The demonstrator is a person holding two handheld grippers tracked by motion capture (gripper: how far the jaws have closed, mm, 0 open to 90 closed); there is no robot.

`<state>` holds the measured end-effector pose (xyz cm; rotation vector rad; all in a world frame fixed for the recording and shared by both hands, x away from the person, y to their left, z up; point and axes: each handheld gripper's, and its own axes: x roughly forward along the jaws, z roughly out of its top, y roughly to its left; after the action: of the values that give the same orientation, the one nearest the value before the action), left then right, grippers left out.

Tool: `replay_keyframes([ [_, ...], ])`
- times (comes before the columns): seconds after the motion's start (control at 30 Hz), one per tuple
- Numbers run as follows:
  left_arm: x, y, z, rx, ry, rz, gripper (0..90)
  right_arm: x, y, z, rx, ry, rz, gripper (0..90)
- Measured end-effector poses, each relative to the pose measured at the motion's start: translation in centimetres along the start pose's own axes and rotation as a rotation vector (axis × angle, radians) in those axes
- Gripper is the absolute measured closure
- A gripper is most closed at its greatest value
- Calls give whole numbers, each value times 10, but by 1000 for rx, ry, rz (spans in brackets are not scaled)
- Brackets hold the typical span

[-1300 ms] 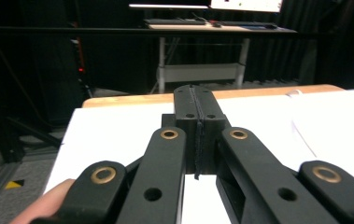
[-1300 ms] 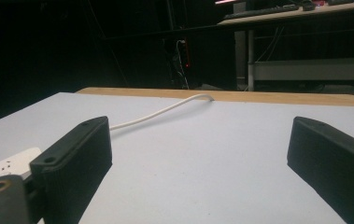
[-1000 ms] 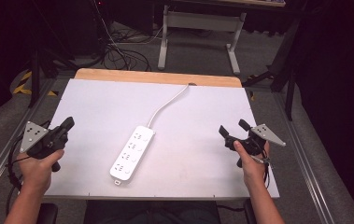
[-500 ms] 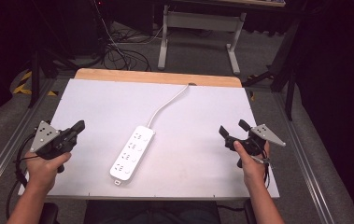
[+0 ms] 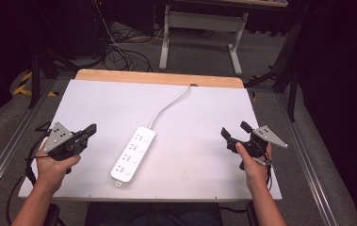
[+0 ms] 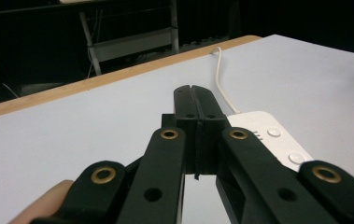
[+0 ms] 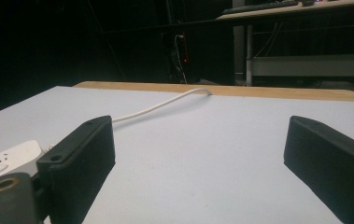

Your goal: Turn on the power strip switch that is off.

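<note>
Centrally, strip [image 5: 134, 153] lay mid-table [image 5: 204, 108], long axis running near edge to far edge, cord [image 5: 169, 106] to far edge; left claw [image 5: 90, 130], pressed together, sat nearer than right claw [image 5: 234, 130], spread empty.

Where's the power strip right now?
In the high view the power strip lies near the table's middle, between the left gripper and right gripper, touching neither.

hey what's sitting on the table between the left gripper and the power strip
Nothing. In the high view, the stretch of white table between the left gripper and the power strip is bare.
</note>
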<state>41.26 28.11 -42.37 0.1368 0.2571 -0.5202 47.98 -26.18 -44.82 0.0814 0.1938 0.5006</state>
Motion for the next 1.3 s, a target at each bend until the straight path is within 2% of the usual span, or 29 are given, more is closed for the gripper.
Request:
replay_keyframes([
  [0.2, 5, -5, 1, 8, 13, -26, 900, -2, 0, 0, -3, 0, -4, 100],
  [0.43, 13, -10, 4, 3, 62, -82, 900, -6, -1, -1, -3, 2, -12, 105],
  [0.67, 21, -18, 9, 56, 109, -124, 900, -10, -3, -2, -4, 4, -26, 111],
  [0.8, 28, -25, 9, 72, 152, -153, 900, -12, -3, -3, -3, 6, -33, 114],
  [1.03, 42, -41, 6, 104, 232, -244, 900, -16, -5, -4, -1, 7, -43, 118],
  [1.1, 46, -46, 6, 121, 252, -261, 900, -16, -5, -4, 1, 5, -44, 118],
  [1.3, 53, -54, 4, 126, 288, -309, 900, -17, -5, -4, 6, 7, -47, 119],
])
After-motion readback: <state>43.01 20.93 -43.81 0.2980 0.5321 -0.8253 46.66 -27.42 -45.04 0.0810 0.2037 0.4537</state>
